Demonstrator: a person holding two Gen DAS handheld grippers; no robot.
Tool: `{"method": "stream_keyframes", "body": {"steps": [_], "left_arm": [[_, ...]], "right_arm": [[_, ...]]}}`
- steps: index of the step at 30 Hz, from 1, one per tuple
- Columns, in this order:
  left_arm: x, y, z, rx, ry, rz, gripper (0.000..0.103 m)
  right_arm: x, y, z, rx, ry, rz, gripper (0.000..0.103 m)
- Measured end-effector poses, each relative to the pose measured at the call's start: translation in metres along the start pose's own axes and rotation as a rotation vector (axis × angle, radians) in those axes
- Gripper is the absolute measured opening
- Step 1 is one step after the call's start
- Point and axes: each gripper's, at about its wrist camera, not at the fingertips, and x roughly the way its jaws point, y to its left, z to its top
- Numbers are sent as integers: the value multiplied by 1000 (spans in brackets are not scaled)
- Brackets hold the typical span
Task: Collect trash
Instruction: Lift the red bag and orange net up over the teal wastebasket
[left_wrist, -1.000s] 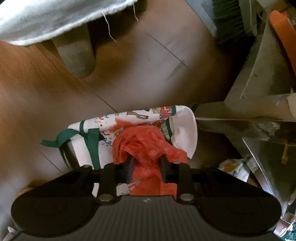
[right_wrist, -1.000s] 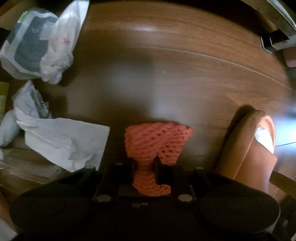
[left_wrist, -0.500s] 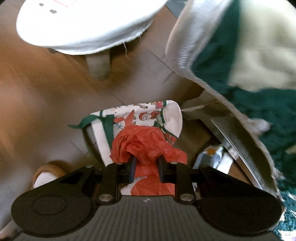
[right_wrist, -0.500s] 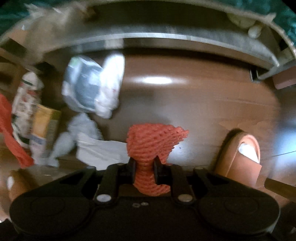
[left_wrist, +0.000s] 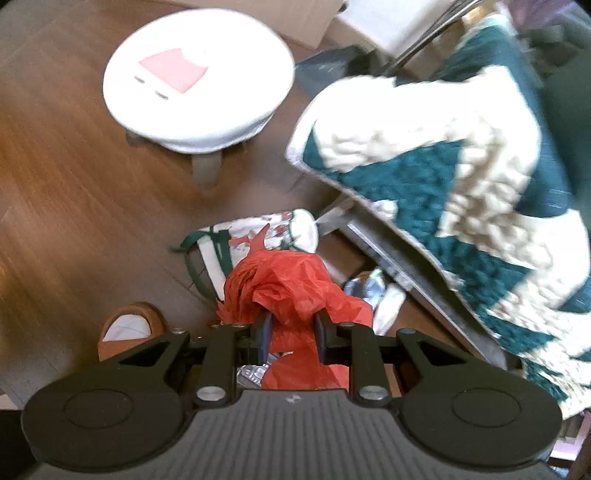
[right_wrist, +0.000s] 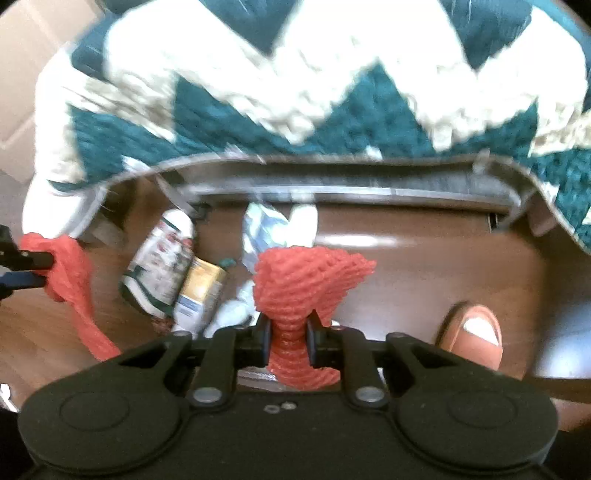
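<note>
both hands have risen well clear of the floor compared with a second ago: the stool (left_wrist: 197, 79) that loomed overhead in the left view now sits below it, and the blanket (right_wrist: 295, 85) on the chair fills the top of the right view. the left gripper (left_wrist: 291, 332) stays clenched on the red bag (left_wrist: 291, 291), which hangs crumpled between its fingers, and the right gripper (right_wrist: 287, 339) stays clenched on the foam net (right_wrist: 306, 280), pinched at its narrow waist. neither piece has slipped. so two bits of trash are picked up and in the air; the likely next step is to carry them to a bin, though no bin shows in either view.

more trash lies on the wood floor (left_wrist: 55, 192) under the chair edge: a printed gift bag (left_wrist: 258, 236) with green ribbon, a yellow carton (right_wrist: 201, 291) just beside it, a white plastic bag (right_wrist: 277, 225) and crumpled white paper (right_wrist: 232, 310) near the net. these are left to collect, so the task looks early to midway.

in the way: the blanket overhangs the chair's metal frame (right_wrist: 351, 188) close to both grippers, and its fringe could snag the loose red bag on a sideways move. a slippered foot (right_wrist: 476, 336) stands near the right gripper, and another slipper (left_wrist: 129, 328) near the left. the view is blurred, so finer detail is hard to tell.
</note>
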Motion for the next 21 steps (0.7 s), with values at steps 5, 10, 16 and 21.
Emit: {"method": "stream_keyframes", "body": {"steps": [5, 10, 16, 21], "left_arm": [[-50, -8, -16, 46, -66, -53, 23], [-96, -18, -30, 106, -140, -108, 23], [-150, -32, -45, 173, -228, -182, 23], [-187, -50, -53, 221, -294, -258, 23]], "right_arm": [[-52, 16, -7, -48, -105, 55, 17], [-98, 26, -12, -94, -203, 95, 17], [-155, 37, -9, -151, -336, 153, 17], [-198, 44, -1, -189, -426, 200, 17]]}}
